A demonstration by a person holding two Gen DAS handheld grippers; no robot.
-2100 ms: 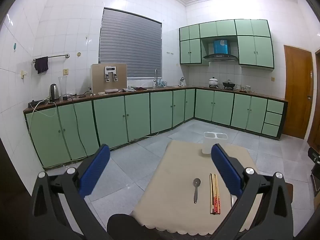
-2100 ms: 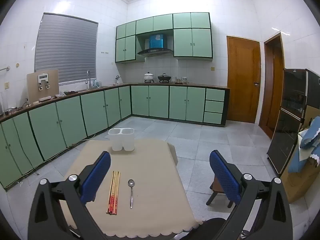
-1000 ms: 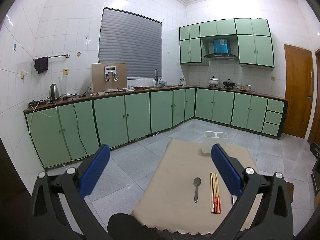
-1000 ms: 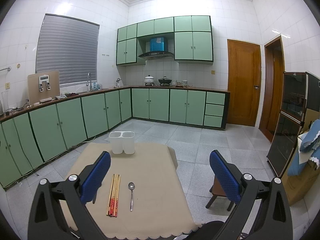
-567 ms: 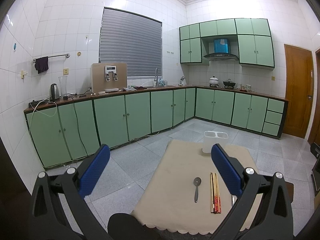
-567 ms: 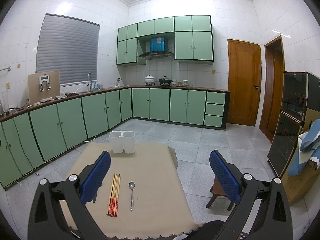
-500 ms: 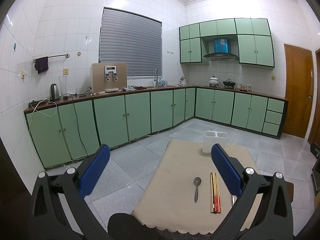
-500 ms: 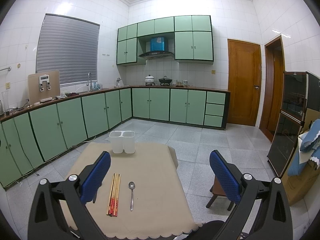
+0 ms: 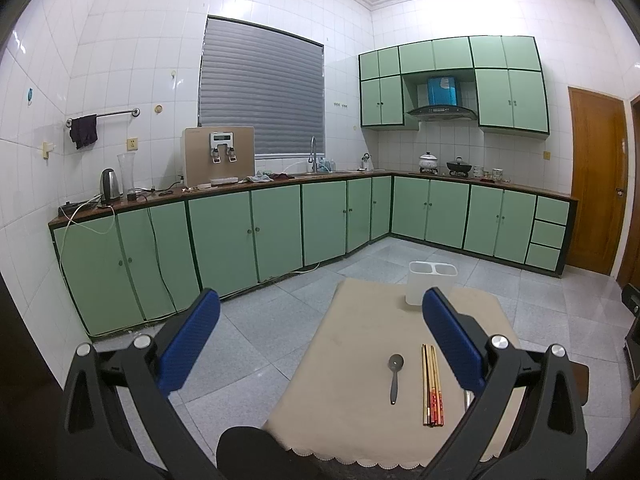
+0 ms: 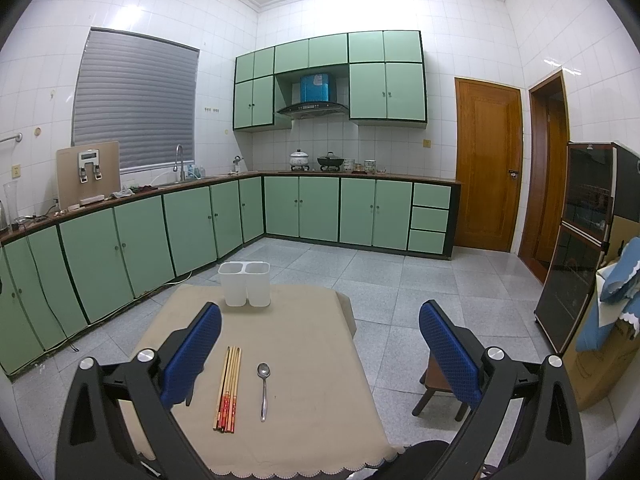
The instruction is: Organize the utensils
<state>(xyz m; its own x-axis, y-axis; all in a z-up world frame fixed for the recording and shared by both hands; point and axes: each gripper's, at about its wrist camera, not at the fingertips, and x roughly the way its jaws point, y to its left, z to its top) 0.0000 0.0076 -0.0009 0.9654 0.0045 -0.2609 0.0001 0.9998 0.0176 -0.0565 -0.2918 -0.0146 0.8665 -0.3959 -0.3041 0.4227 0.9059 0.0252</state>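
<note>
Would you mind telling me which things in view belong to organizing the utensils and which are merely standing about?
Part of the job:
- chopsticks, lying on the table
- spoon, beside them
- white two-compartment holder, at the far edge
- left gripper and right gripper, both with jaws open, holding nothing

Just standing about:
- kettle
- water dispenser
- pots on the stove
- stool

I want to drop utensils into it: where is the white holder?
The white two-compartment utensil holder stands upright at the far edge of the tan-clothed table, seen in both wrist views, well beyond the chopsticks and spoons.
</note>
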